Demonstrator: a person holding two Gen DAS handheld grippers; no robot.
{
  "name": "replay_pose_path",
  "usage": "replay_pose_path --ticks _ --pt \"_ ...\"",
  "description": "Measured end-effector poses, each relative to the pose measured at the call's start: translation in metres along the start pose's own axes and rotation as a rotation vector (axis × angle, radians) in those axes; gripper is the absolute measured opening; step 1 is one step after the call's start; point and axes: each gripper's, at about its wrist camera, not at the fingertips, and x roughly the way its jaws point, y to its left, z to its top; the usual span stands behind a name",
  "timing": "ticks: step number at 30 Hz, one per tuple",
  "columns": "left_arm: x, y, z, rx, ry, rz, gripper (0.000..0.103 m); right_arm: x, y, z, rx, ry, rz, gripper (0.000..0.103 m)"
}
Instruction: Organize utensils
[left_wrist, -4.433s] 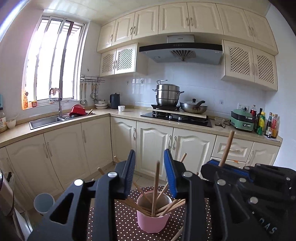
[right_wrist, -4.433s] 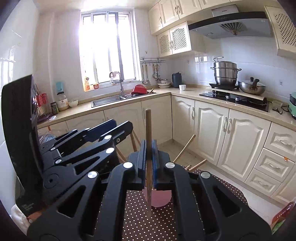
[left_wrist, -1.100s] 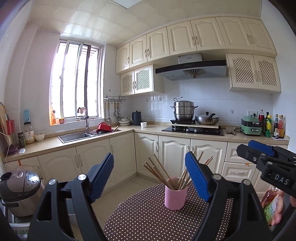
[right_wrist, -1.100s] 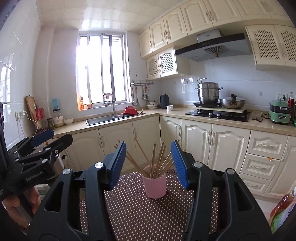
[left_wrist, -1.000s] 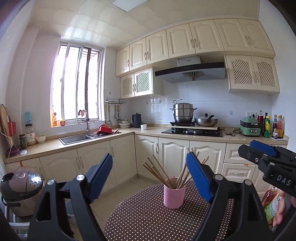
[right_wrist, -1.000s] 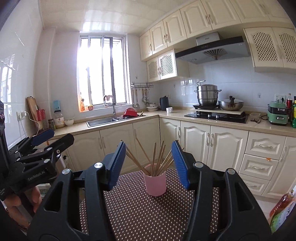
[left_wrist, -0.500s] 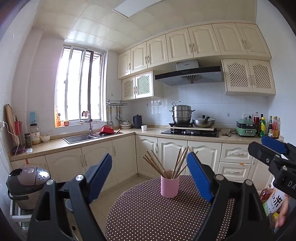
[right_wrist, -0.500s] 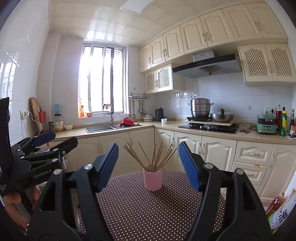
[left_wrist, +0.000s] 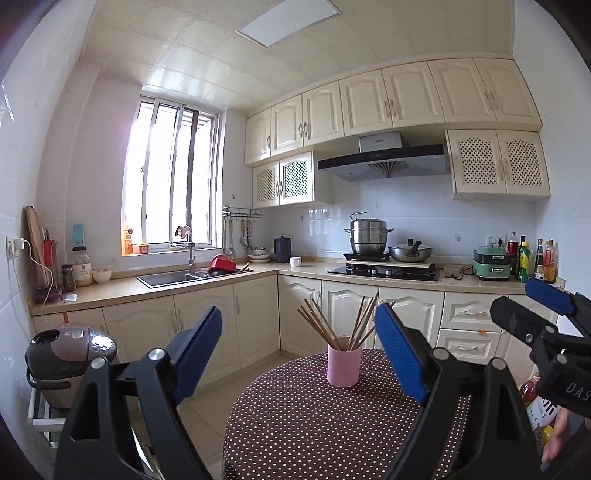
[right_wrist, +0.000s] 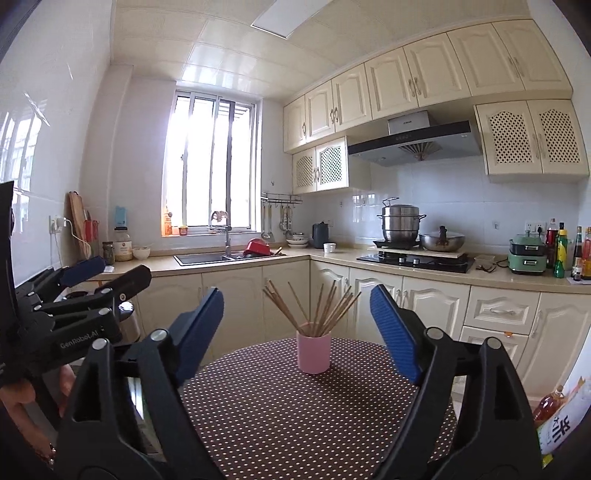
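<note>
Both the left tongs (left_wrist: 298, 354) and right tongs (right_wrist: 297, 330) gape empty, the right having just been opening. At frame centre, chopsticks (right_wrist: 314, 308) lean in the cup (right_wrist: 313, 352) on the table (right_wrist: 295, 413); a bump could tip it.

place: home kitchen | signs: sink (left_wrist: 168, 277); stove (left_wrist: 384, 271); range hood (left_wrist: 382, 162); cabinets (left_wrist: 391, 101)
</note>
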Motion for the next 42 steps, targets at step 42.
replay_pose_path --ticks 42 --pt "-0.019 -0.006 -0.004 0.031 -0.01 0.022 0.086 -0.018 0.013 -0.004 0.0 -0.012 -0.013 0.093"
